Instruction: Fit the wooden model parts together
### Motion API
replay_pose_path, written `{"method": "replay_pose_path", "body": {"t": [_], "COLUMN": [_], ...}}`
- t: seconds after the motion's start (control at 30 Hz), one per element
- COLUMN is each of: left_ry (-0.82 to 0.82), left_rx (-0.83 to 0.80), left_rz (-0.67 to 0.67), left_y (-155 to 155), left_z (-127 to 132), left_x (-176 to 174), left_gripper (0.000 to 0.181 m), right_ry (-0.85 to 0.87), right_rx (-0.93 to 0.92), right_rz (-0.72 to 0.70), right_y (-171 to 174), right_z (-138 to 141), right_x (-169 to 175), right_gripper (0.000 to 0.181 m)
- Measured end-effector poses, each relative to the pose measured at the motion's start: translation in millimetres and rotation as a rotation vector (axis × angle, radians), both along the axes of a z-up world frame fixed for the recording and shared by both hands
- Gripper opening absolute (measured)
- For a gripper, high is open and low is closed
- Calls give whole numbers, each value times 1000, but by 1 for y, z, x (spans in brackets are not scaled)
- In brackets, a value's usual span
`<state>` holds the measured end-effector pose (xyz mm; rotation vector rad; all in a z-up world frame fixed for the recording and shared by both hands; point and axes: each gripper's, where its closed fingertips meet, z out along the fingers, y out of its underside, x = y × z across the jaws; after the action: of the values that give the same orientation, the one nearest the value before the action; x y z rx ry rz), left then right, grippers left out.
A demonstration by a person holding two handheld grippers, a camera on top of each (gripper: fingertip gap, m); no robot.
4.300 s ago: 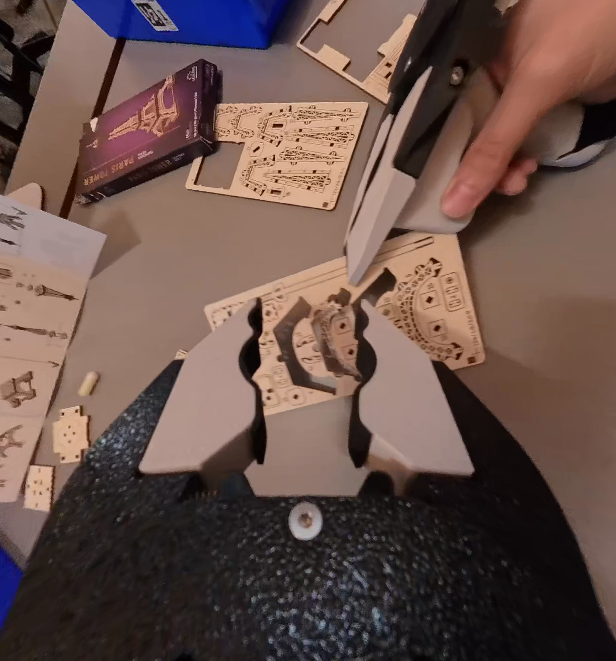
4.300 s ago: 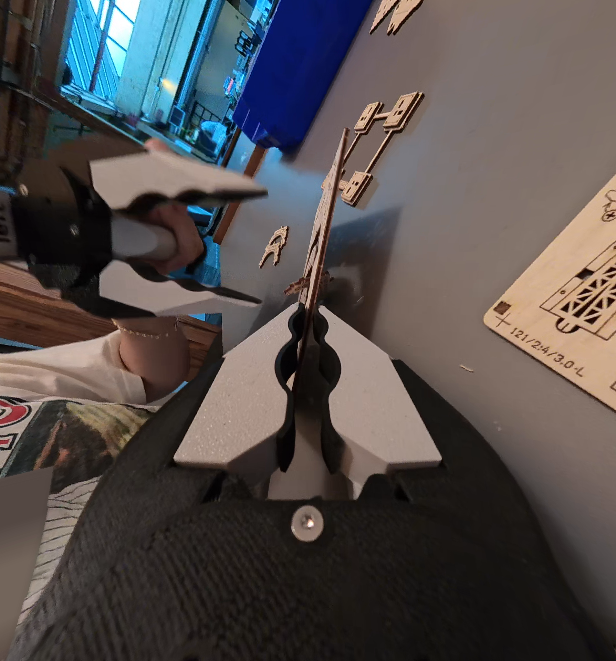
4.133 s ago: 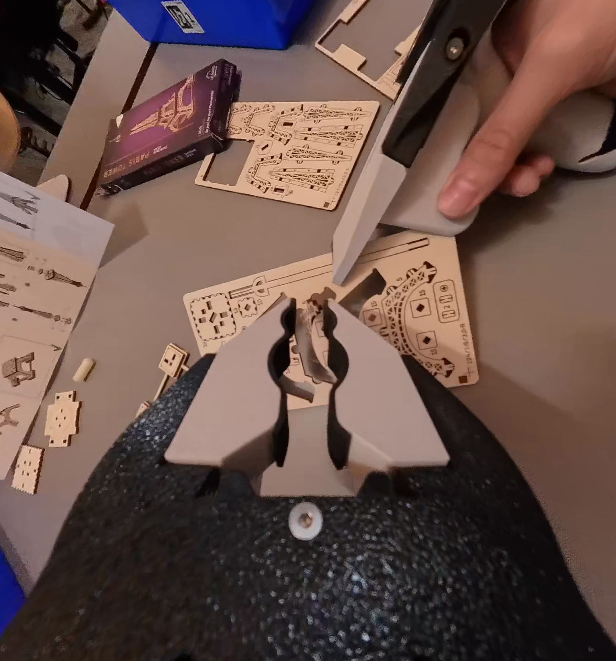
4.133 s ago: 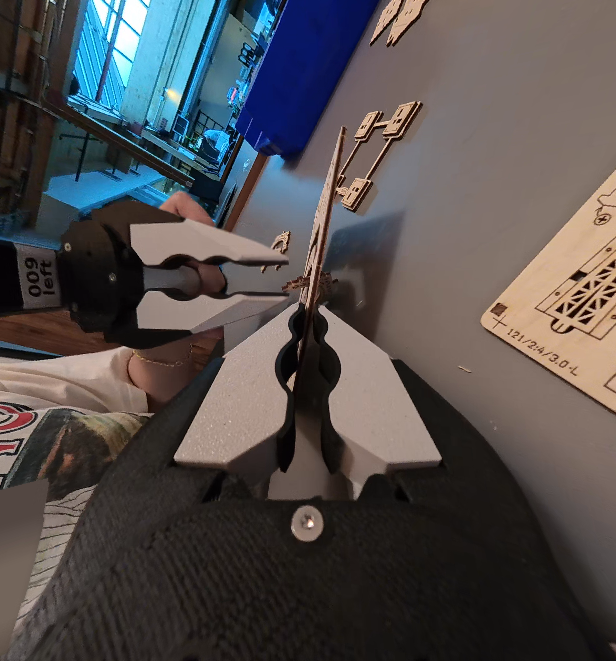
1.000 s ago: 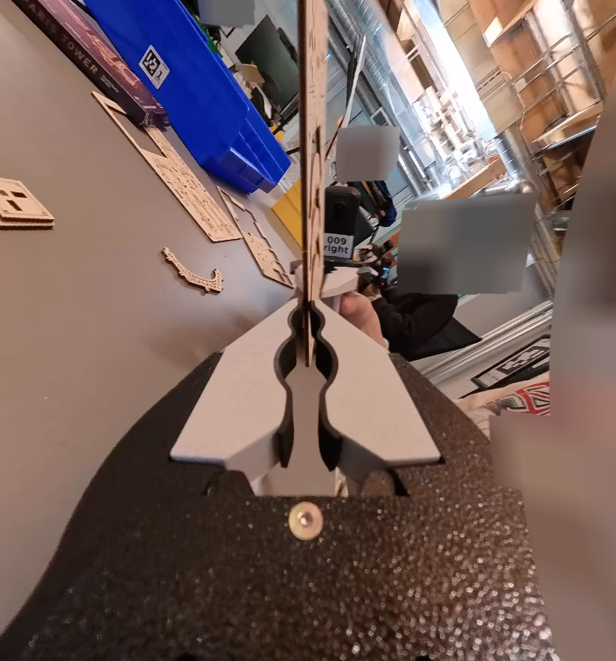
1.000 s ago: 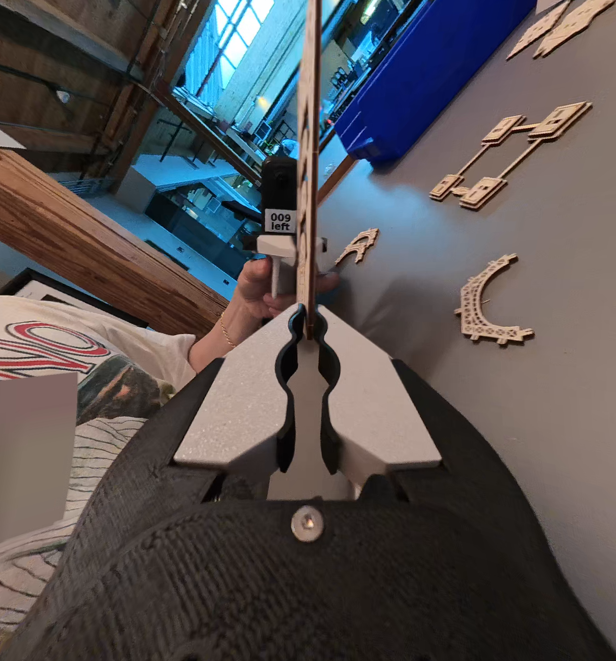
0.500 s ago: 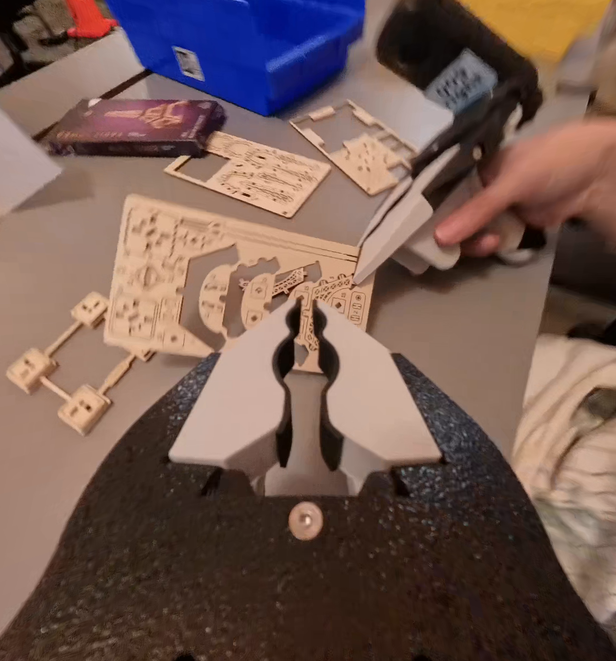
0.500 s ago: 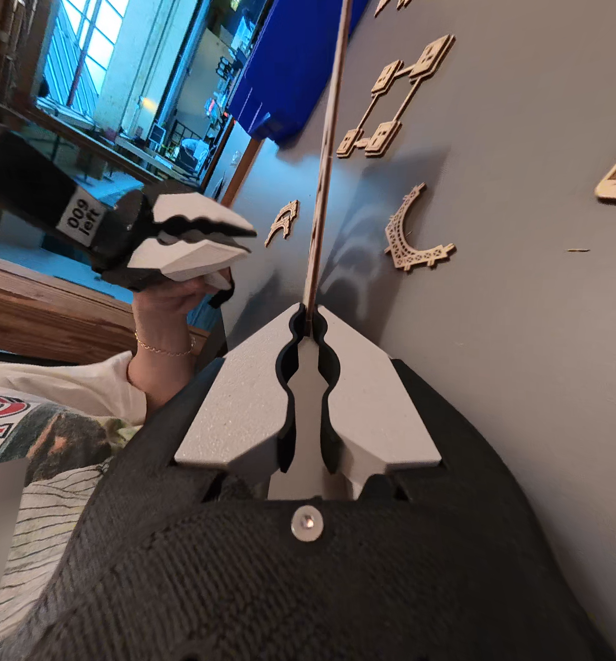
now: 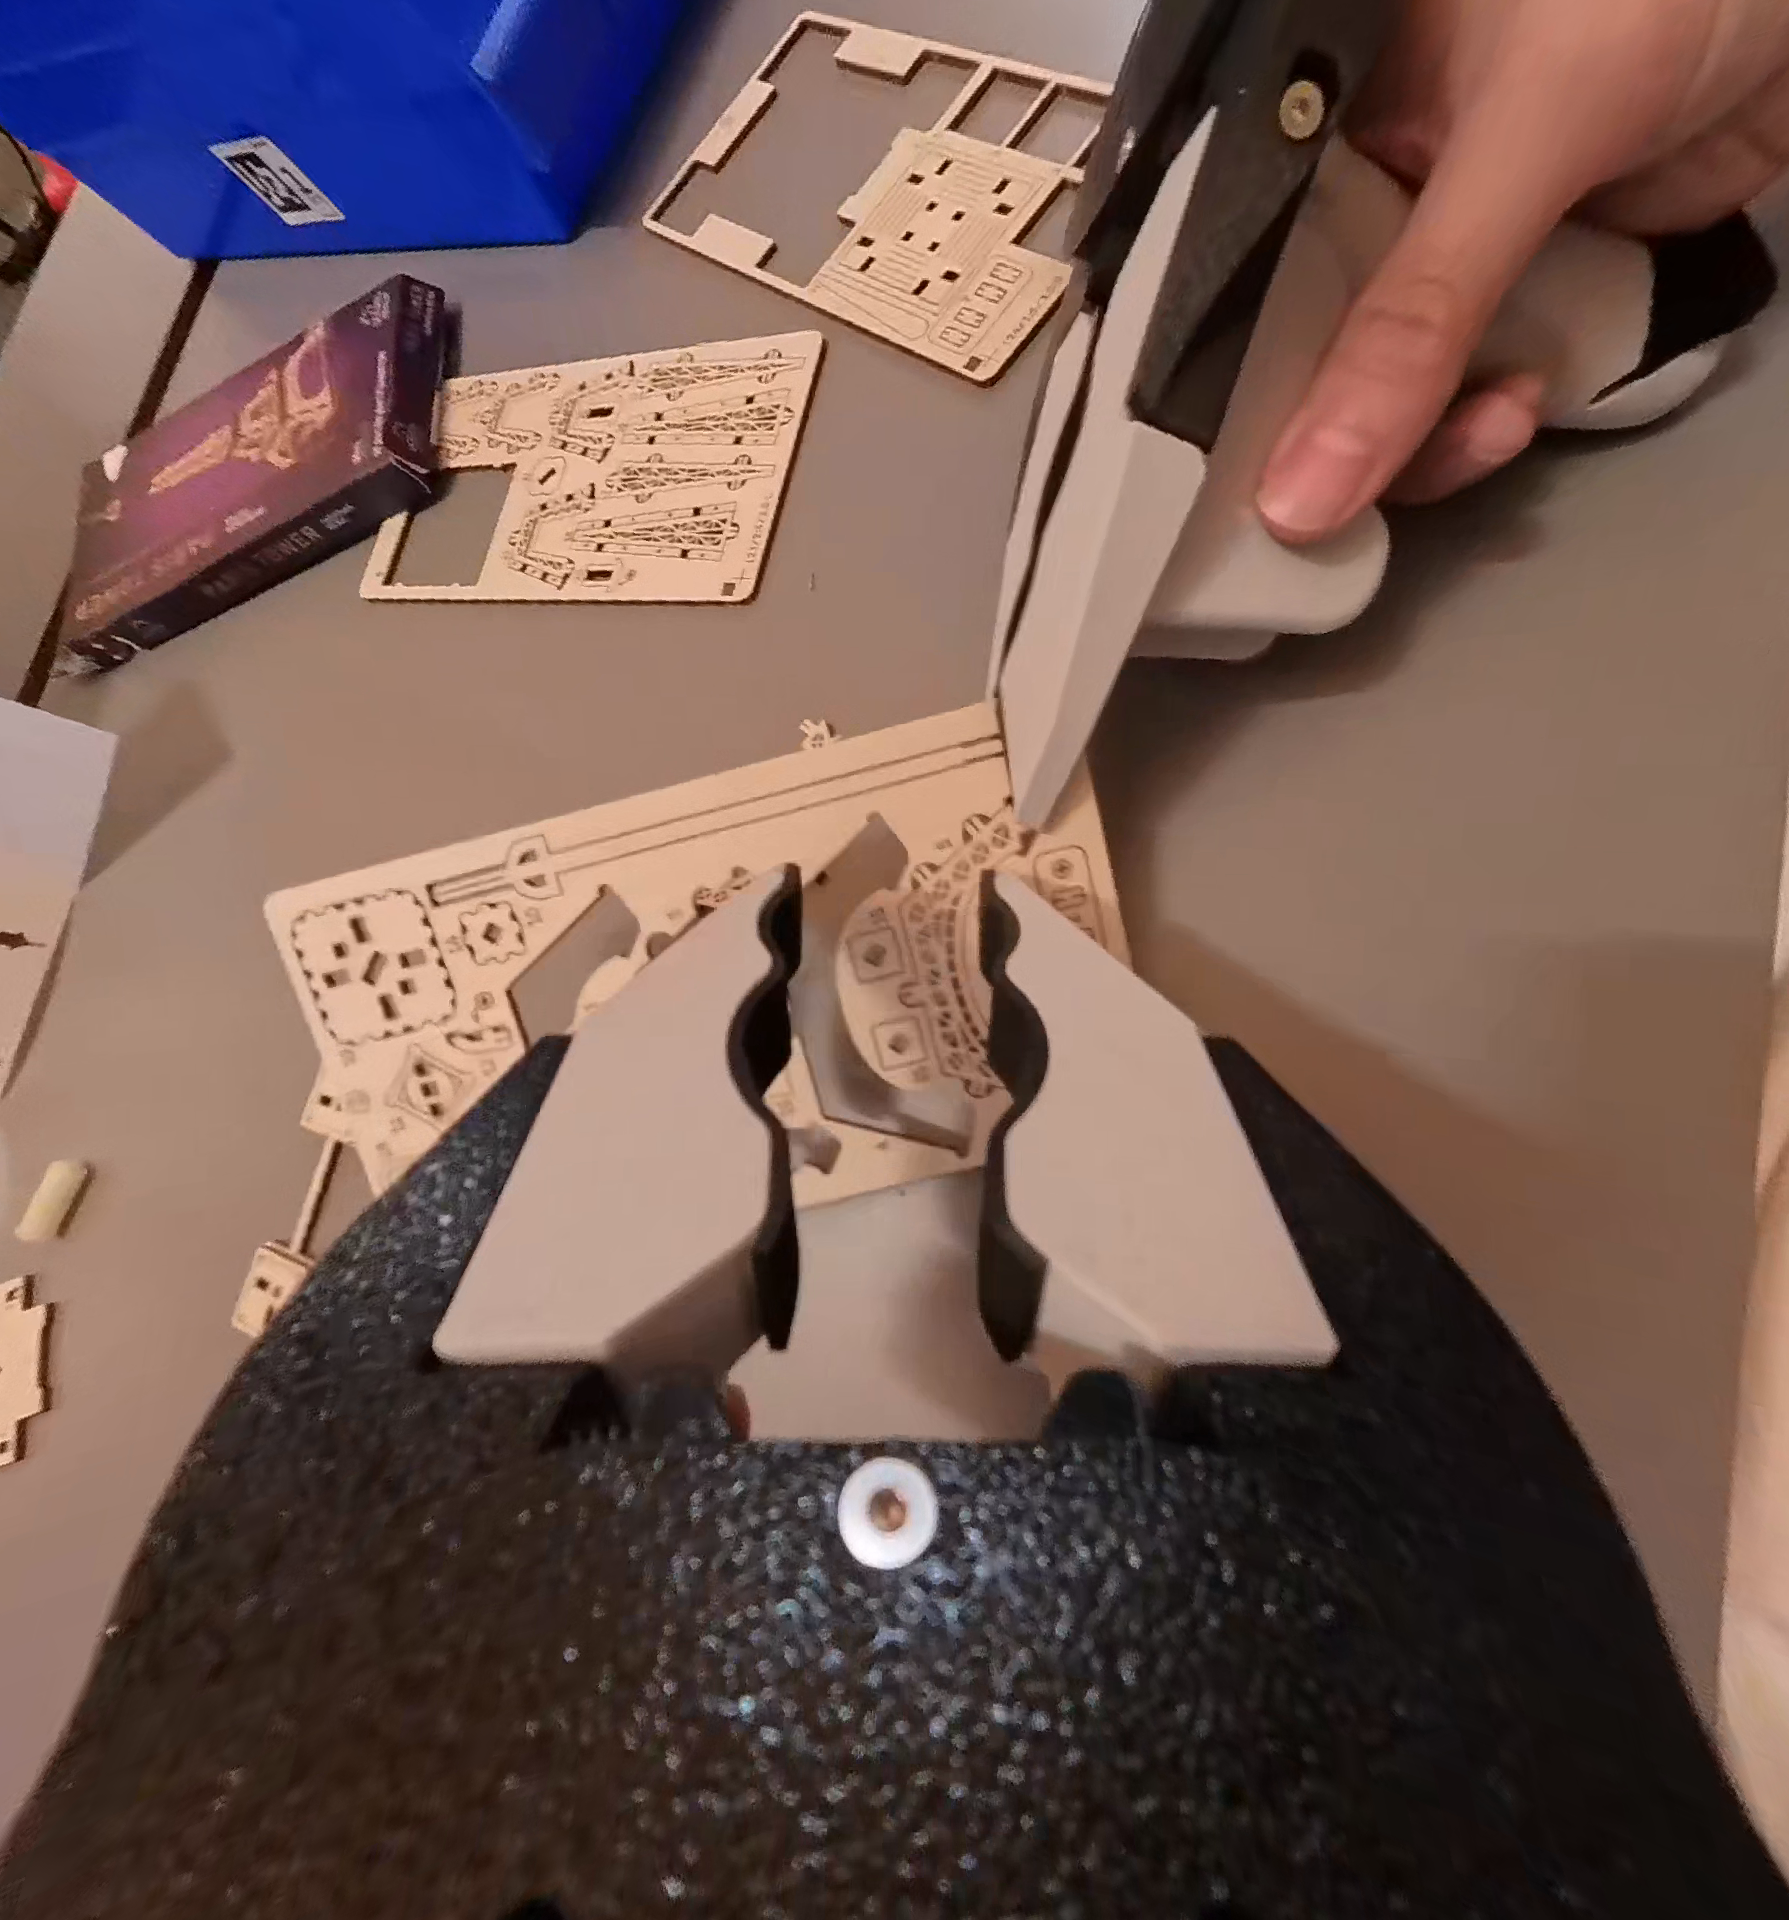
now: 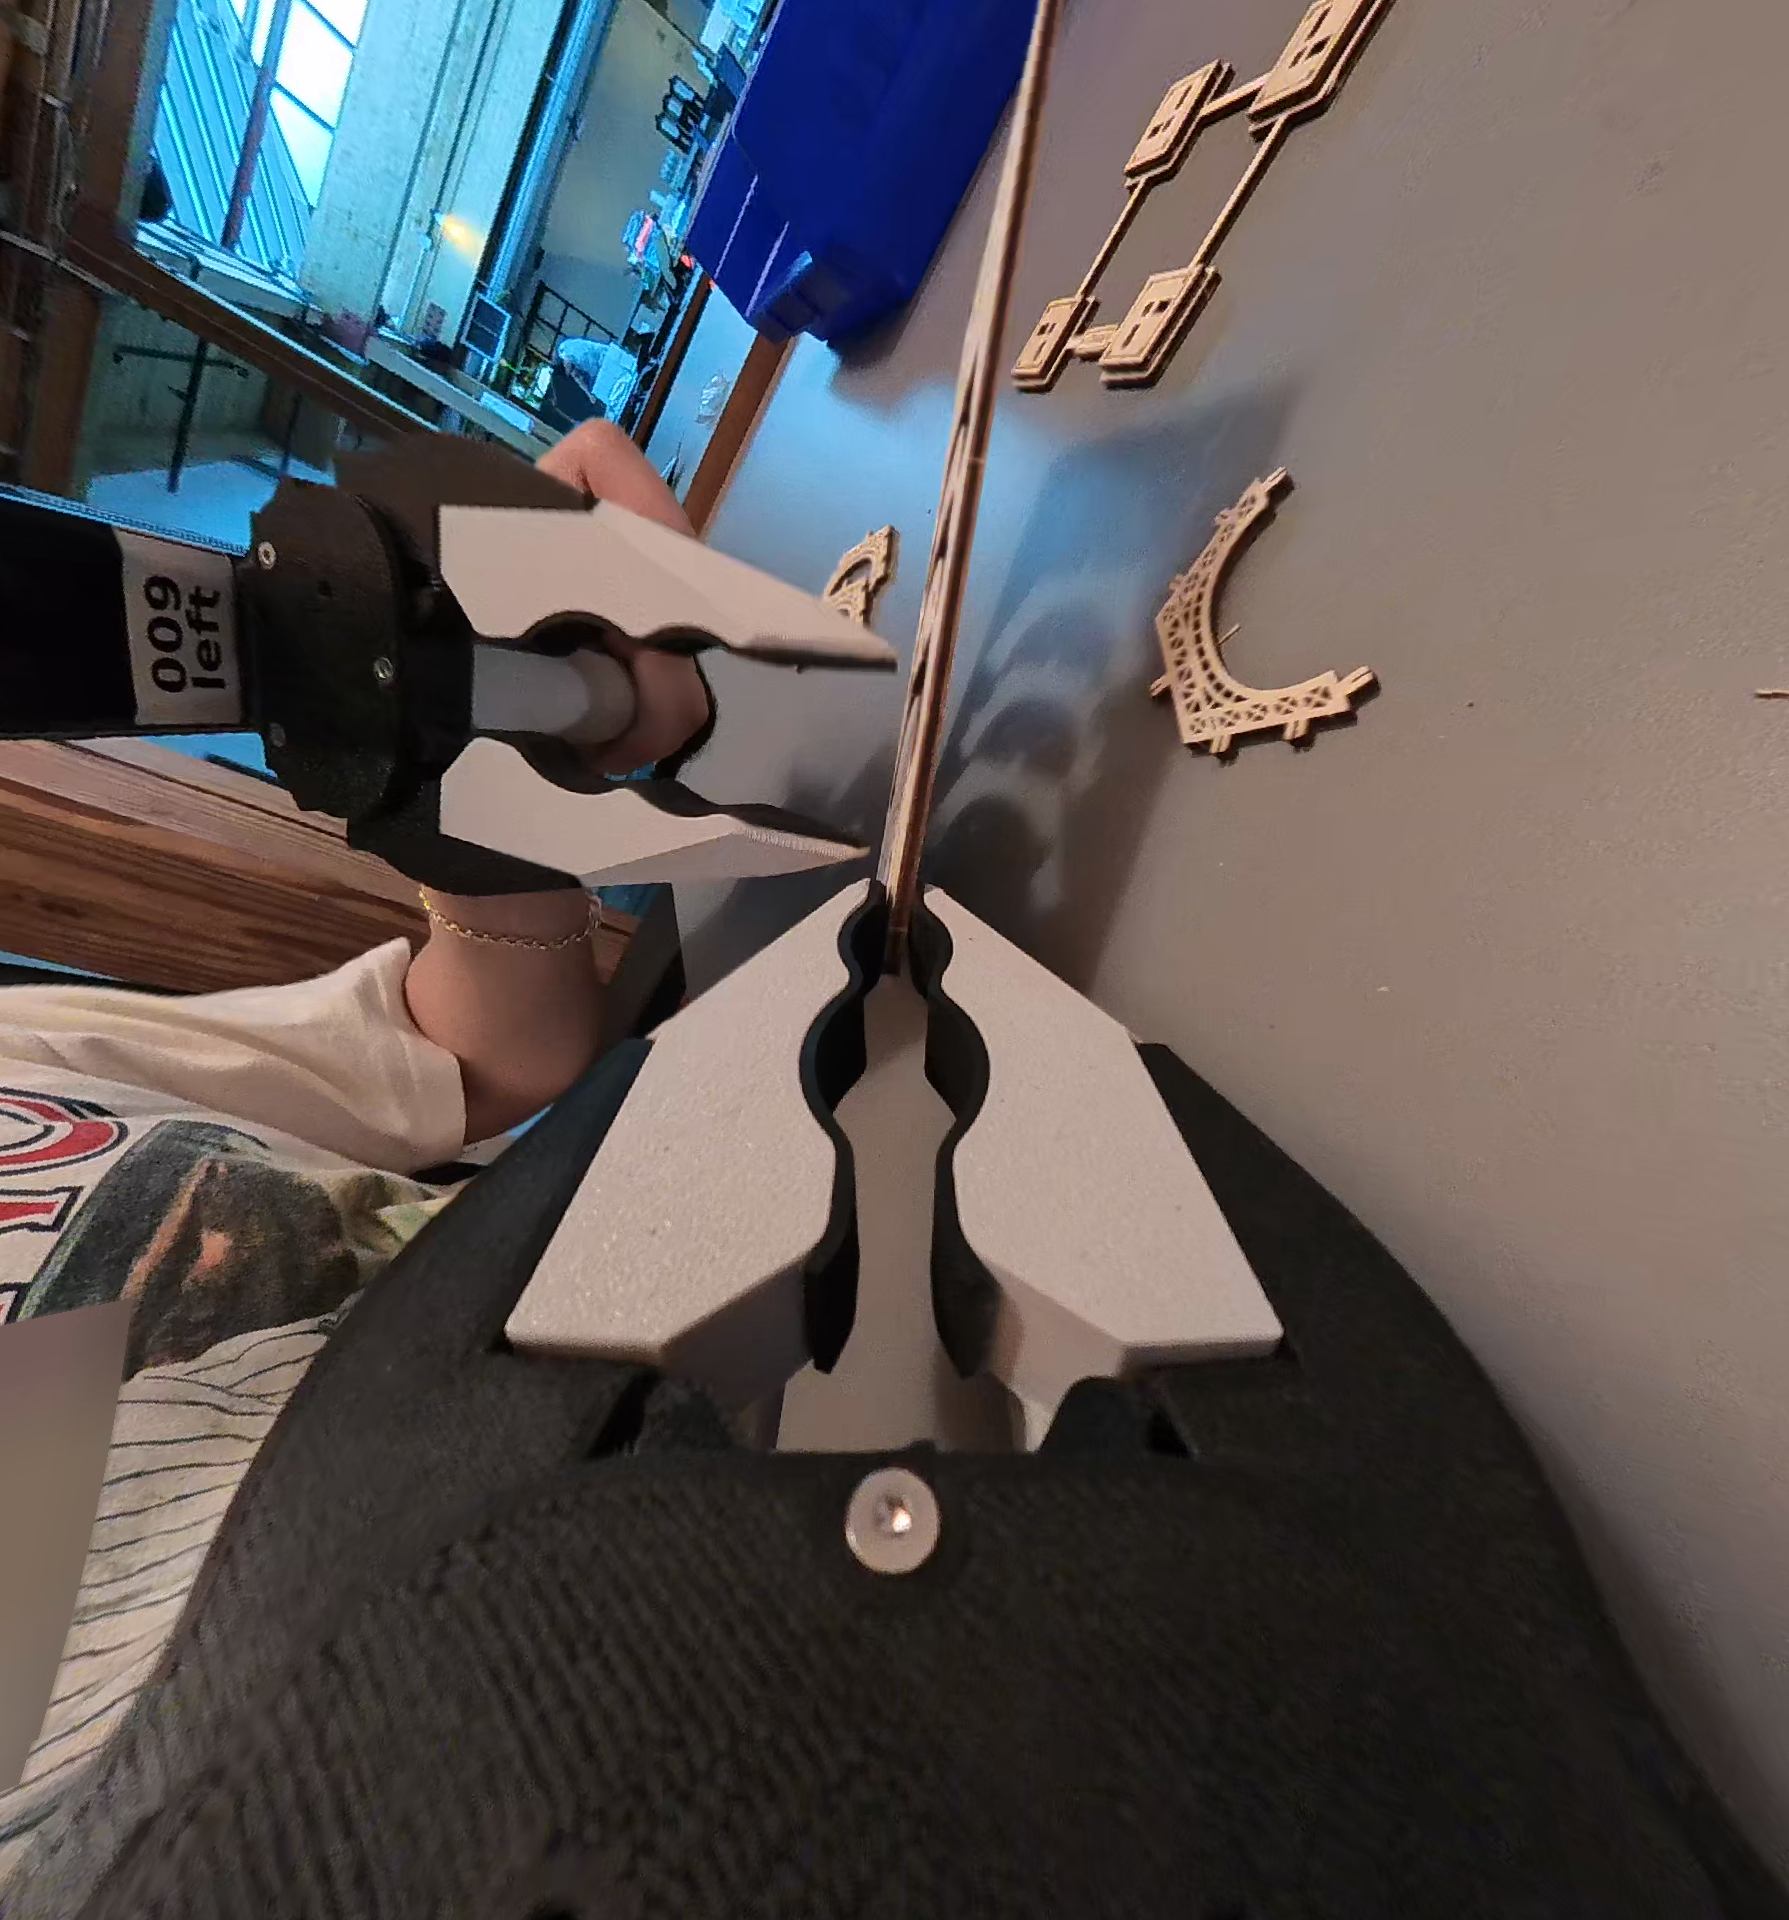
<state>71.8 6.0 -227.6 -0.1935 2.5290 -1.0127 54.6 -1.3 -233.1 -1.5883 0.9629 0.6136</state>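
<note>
Where right gripper (image 10: 895,914) pinches, sheet (image 10: 957,582) runs off-frame.

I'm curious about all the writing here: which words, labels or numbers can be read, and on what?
I don't copy wording; here is what bears it.
Dark purple box: pale lettering, readable.
Blue bin: white sticker with a code.
Left gripper: white label, readable.
Wooden sheet: corner marks, too small.
</note>
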Motion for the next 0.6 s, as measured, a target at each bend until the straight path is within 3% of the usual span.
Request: {"method": "replay_pose_path", "body": {"t": [0.03,0.33,0.4,0.5,0.6], "left_ry": [-13,-79,-96,-142,-174], "left_rx": [9,105,114,126,148], "left_rz": [0,-99,-132,-189,-232], "left_y": [0,-4,-5,-8,-11], "left_z": [1,-1,2,5,2], "left_x": [2,7,5,3,2], "left_gripper": [35,40,49,34,43], "right_ry": [0,4,5,7,7], "right_rx": [1,-7,-3,-2,0], "right_rz": [11,19,21,19,22], "right_y": [1,2,2,2,2], "right_z": [0,-1,-1,-1,-1], "right_x": [-1,-3,-3,-2,-3], "right_gripper": [2,3,2,2,2]}}
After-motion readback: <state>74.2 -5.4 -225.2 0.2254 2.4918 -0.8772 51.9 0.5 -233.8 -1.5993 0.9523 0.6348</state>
